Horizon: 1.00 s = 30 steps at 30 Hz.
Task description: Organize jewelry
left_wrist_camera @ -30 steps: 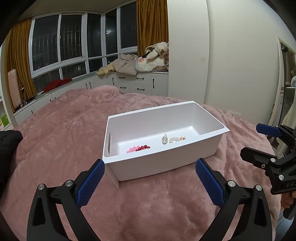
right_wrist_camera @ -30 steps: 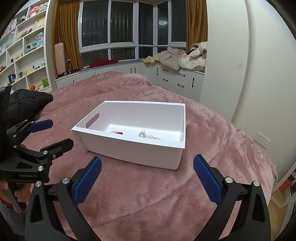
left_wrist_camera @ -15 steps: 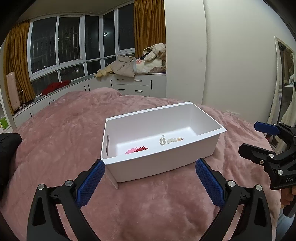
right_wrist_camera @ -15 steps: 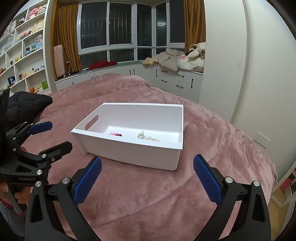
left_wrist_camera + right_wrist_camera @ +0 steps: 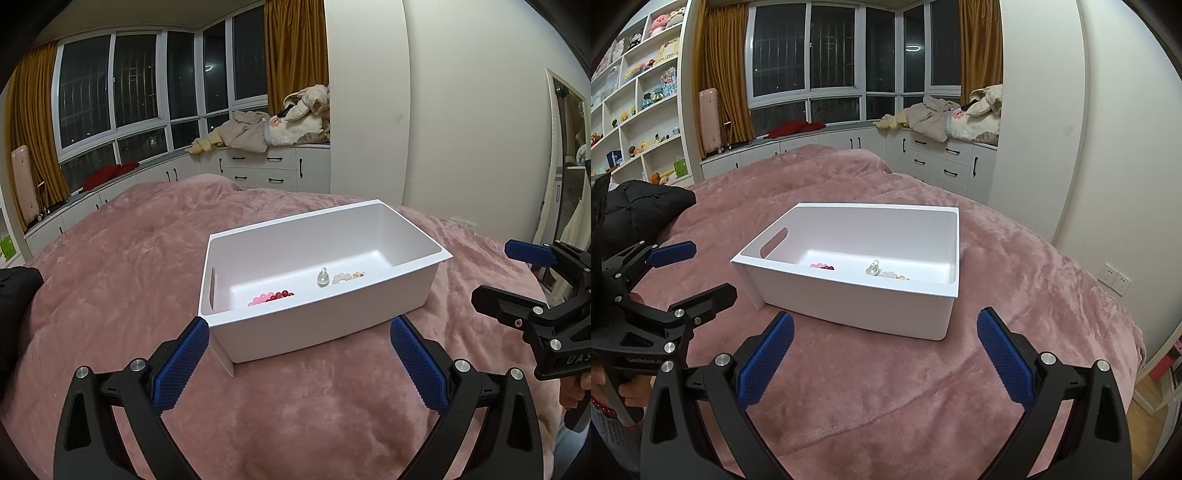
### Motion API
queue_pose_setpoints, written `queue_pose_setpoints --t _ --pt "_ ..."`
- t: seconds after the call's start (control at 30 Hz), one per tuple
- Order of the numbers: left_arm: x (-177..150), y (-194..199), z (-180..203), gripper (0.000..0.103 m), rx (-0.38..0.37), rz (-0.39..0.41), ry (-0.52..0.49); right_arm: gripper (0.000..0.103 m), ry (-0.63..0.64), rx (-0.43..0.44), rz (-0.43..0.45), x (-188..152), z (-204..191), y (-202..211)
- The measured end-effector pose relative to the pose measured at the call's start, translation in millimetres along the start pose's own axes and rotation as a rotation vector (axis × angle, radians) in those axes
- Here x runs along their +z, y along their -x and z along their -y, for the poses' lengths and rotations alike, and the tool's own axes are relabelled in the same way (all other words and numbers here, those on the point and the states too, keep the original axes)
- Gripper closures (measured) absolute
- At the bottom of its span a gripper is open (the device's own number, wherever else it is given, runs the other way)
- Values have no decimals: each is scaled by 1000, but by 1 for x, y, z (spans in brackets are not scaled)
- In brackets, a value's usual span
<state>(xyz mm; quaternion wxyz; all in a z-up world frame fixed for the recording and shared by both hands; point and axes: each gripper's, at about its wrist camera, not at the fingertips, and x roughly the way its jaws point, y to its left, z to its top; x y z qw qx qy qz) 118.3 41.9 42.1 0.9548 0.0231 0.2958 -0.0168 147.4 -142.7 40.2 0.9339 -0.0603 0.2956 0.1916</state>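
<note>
Jewelry sits in the white bin (image 5: 321, 295) on the pink bed (image 5: 110, 258): red beads (image 5: 271, 297), a clear pendant (image 5: 323, 277), pale beads (image 5: 347, 276). Left gripper (image 5: 295, 363) and right gripper (image 5: 882, 356) hover before it, fingers apart and empty. Best descend vertically over one piece, clearing the front wall.

Each fisheye camera looked forward along its own spread, blue-padded claw, low over the pink plush bedspread (image 5: 110, 258). Both faced the white rectangular plastic bin (image 5: 369, 314) near ahead, the left claw's view (image 5: 299, 354) from its left, the right claw's (image 5: 884, 349) from its right. Each view caught the other claw at its edge.
</note>
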Motion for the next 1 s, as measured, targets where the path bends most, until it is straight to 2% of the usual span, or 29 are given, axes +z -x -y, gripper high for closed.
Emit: queue_pose_setpoints --t 1.0 --pt "-2 -1 -1 4 -1 -2 -5 5 -3 3 17 -4 -1 -1"
